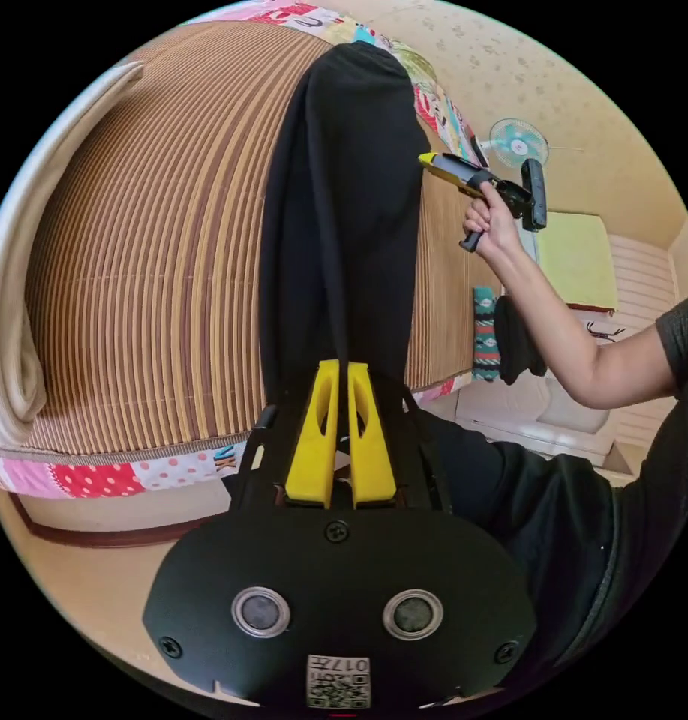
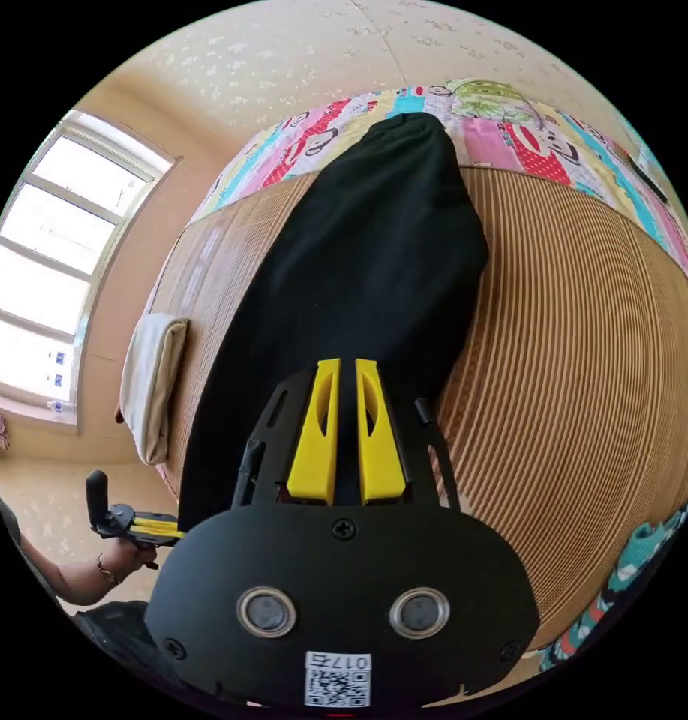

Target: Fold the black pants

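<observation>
Between the jaws: black pants (image 1: 344,225) are running forward over the bamboo mat (image 1: 156,262).
Left gripper (image 1: 344,367): closing on a fabric fold.
Right gripper (image 2: 347,365): apparently pinching the pants' edge likewise.

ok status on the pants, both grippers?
Left gripper shut on black pants. Right gripper shut on same pants, fabric stretched out over the striped mat. Folded beige cloth at mat edge, clear of the pants.

Each camera sits right behind its own yellow jaws and looks along them, very close. Both views share the black pants (image 1: 344,225) and striped mat (image 2: 584,375).
</observation>
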The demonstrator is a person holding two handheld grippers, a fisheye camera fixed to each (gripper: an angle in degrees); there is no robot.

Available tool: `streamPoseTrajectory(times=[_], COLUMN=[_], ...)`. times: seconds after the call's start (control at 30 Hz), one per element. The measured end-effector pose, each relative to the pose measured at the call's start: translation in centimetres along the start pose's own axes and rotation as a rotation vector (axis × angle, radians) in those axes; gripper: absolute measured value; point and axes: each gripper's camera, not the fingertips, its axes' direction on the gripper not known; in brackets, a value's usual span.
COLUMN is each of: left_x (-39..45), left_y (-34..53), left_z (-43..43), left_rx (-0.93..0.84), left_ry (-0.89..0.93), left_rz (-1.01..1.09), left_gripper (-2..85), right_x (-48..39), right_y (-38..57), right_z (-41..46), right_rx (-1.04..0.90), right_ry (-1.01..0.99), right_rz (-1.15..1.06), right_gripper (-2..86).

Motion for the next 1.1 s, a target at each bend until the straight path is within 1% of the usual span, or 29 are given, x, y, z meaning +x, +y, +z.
streamPoseTrajectory(times=[0.03, 0.1, 0.17, 0.23, 0.3, 0.37, 0.43, 0.57, 0.63, 0.7, 0.73, 0.77, 0.8, 0.83, 0.87, 0.9, 0.93, 1.0, 1.1], left_x=[-0.3, -2.0, -2.9, -3.0, -3.2, -3.3, -3.4, -1.3, 0.4, 2.3, 2.6, 2.9, 2.8, 2.7, 2.3, 1.9, 1.5, -0.3, -2.9], left_y=[0.0, -0.4, -0.6, -0.5, -0.7, -1.6, -3.1, -4.4, -3.0, -1.2, -0.8, 0.2, 0.9, 1.3, 1.7, 1.7, 1.6, -0.2, -4.8], left_z=[0.1, 1.1, 1.6, 0.6, -1.0, -1.4, -0.5, 2.1, 2.6, 4.6, 5.4, 6.8, 7.9, 8.2, 7.8, 6.4, 5.6, 2.1, -0.1], left_rx=[-0.017, -0.141, -0.216, -0.164, -0.061, -0.038, -0.08, -0.165, -0.147, -0.251, -0.289, -0.366, -0.433, -0.453, -0.439, -0.366, -0.323, -0.13, 0.0], left_ry=[-0.011, -0.116, -0.183, -0.152, -0.106, -0.092, -0.09, -0.122, -0.175, -0.252, -0.264, -0.276, -0.278, -0.275, -0.259, -0.212, -0.181, -0.017, 0.044], left_rz=[-0.016, -0.102, -0.15, -0.155, -0.157, -0.138, -0.114, 0.02, 0.083, 0.112, 0.111, 0.097, 0.062, 0.04, 0.004, -0.022, -0.034, -0.057, -0.058], left_gripper=[0.5, 2.4, 5.0, 6.7, 8.7, 10.5, 10.3, 4.2, 3.5, 3.2, 3.1, 3.3, 3.6, 3.8, 4.4, 5.2, 5.8, 7.5, 10.7], right_x=[0.8, 1.5, 1.5, 1.6, 1.2, 0.8, 0.8, 0.8, 1.0, 1.2, 1.5, 1.6, 2.0, 2.7, 3.1, 4.1, 5.2, 7.5, 11.6], right_y=[2.8, 6.6, 9.6, 11.9, 12.8, 12.9, 12.1, 11.0, 11.4, 12.6, 13.9, 14.7, 16.0, 16.8, 17.1, 17.5, 17.7, 17.3, 15.3], right_z=[0.2, 0.6, 1.3, 3.1, 4.1, 4.4, 4.5, 3.3, 2.3, 2.5, 3.0, 3.3, 3.5, 3.3, 3.1, 2.2, 1.1, 0.0, 0.1], right_rx=[-0.062, -0.121, -0.176, -0.252, -0.255, -0.218, -0.233, -0.249, -0.265, -0.324, -0.37, -0.393, -0.429, -0.451, -0.451, -0.413, -0.337, -0.232, -0.115], right_ry=[-0.013, -0.039, -0.061, -0.12, -0.181, -0.157, -0.073, -0.094, -0.061, -0.039, -0.024, -0.019, -0.024, -0.048, -0.058, -0.08, -0.127, -0.226, -0.38], right_rz=[0.061, 0.152, 0.205, 0.295, 0.314, 0.325, 0.343, 0.231, 0.161, 0.121, 0.106, 0.103, 0.121, 0.166, 0.191, 0.236, 0.269, 0.309, 0.333], right_gripper=[5.8, 7.0, 7.9, 9.3, 9.7, 9.5, 7.2, 4.3, 3.8, 3.7, 3.6, 3.6, 3.6, 3.6, 3.8, 4.0, 4.3, 5.5, 8.6])
